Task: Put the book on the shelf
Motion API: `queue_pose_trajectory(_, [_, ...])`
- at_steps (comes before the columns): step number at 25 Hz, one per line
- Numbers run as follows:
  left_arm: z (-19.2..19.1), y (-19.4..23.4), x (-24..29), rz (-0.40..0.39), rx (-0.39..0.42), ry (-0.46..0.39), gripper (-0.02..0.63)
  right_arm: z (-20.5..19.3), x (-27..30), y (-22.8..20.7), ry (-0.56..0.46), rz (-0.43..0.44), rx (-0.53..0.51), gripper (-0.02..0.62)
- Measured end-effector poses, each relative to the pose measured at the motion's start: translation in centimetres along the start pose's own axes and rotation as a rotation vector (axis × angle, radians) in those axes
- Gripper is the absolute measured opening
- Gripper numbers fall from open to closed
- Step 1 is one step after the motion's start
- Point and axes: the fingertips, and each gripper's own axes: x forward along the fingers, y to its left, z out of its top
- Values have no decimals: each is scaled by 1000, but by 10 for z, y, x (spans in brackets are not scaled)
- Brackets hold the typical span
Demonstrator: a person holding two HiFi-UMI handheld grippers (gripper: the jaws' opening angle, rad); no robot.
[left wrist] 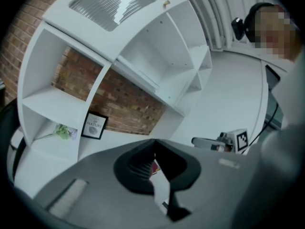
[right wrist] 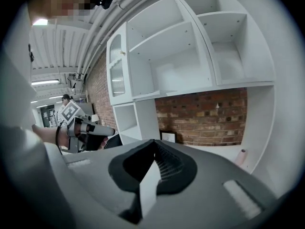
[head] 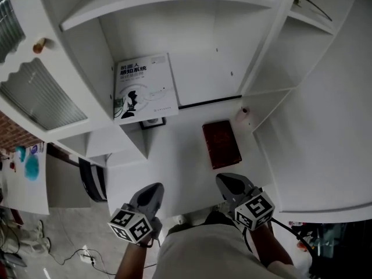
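White laminate forms the shelf unit [head: 174,4] and the desk surface [head: 186,158] beneath it. A dark red book [head: 221,144] lies flat on that surface, right of centre, apart from both tools. A white-covered book [head: 145,89] leans in the compartment further back and to the left. Judgement: the red book is the item not yet shelved, laid flat where a grasp can reach it.

The left gripper [head: 153,190] and right gripper [head: 225,181] hang at the near edge. Each has its jaws pressed together on nothing, short of either book. They would have to part before any pick-up.

Only the head view shows both books. The left gripper view adds the brick wall [left wrist: 119,99] behind the open-backed shelves and a framed print [left wrist: 95,126]. A red sliver shows at its jaws, probably the book. The right gripper view shows a pale roll [right wrist: 241,157] at far right, and no book.
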Motion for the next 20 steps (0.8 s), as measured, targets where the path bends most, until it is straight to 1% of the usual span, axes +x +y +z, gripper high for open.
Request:
queue_pose_trajectory(5, [-19,-19,27,31,-11,27,8,-9,-12,-41,10,-32,38,3])
queue_pose_trajectory(9, [-31,-42,58,44,-25,16,8,-17,-28,-85,30,-57,67,3])
queue_pose_trajectory(11, [-39,-51,77,52,-28,17,8,-26,-32,-110,47,-76,98,5])
queue_pose_trajectory(14, [-55,-65,106,66,-31,37,8,-46,-36,-146,85,-89,136,49])
queue_pose_trajectory(15, [-60,-69,116,69,-30,45,8,-52,-37,-158,98,-92,142,54])
queue_pose_trajectory(17, [-71,-77,134,75,-32,61,8,-65,-37,-180,127,-87,158,54])
queue_pose_trajectory(20, [-92,-79,160,90,-32,86,8,-89,-34,-211,179,-47,215,72])
